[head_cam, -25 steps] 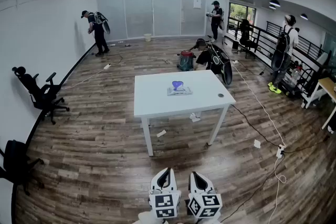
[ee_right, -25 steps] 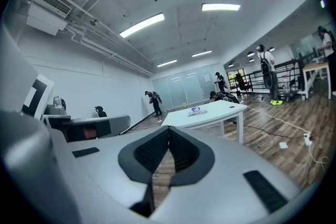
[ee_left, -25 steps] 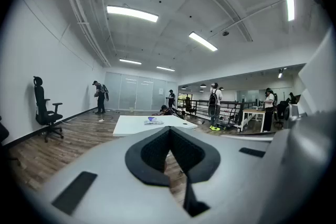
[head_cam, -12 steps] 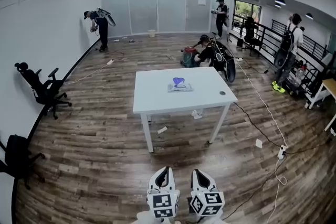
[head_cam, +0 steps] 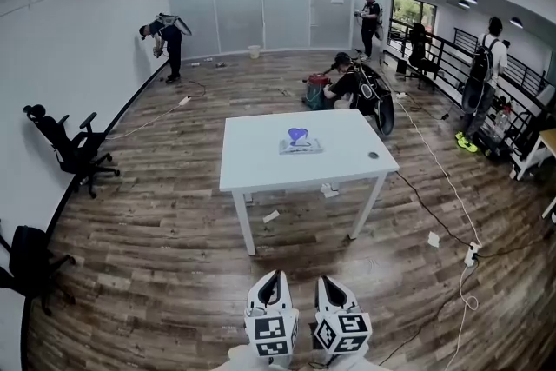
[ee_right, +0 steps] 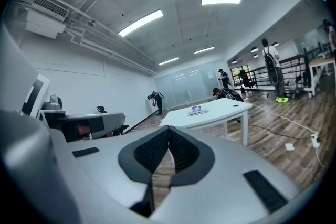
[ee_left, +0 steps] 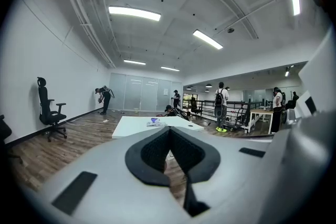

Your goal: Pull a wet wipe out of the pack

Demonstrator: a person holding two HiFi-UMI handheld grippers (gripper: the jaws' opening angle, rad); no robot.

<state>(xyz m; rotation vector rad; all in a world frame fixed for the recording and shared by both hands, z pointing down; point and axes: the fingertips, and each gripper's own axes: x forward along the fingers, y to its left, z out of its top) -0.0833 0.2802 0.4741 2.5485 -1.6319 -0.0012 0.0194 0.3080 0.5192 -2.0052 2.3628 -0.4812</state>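
— Where are our two grippers?

— We hold the left gripper (head_cam: 275, 277) and the right gripper (head_cam: 322, 281) side by side at the bottom edge of the head view, low over the wood floor (head_cam: 156, 256). In each gripper view the jaw tips meet, and nothing sits between them.

— And the wet wipe pack?

— We see the wet wipe pack (head_cam: 301, 147) lying flat on the white table (head_cam: 261, 168), about midway across and nearer the far edge than the near one. It is well apart from both grippers. A blue piece (head_cam: 298, 135) stands up from its top. The pack sits well in from every table edge. A small dark round thing (head_cam: 373, 155) lies near the table's front right corner.

— How much room do we have?

— Bare floor stretches from us to the near table edge. Paper scraps (head_cam: 271, 216) lie under the table. A cable (head_cam: 439, 197) runs along the floor to the table's right. Two office chairs (head_cam: 71, 150) stand by the left wall. One person (head_cam: 347, 85) crouches just past the far right corner, and others stand well apart by the far wall and the railing.
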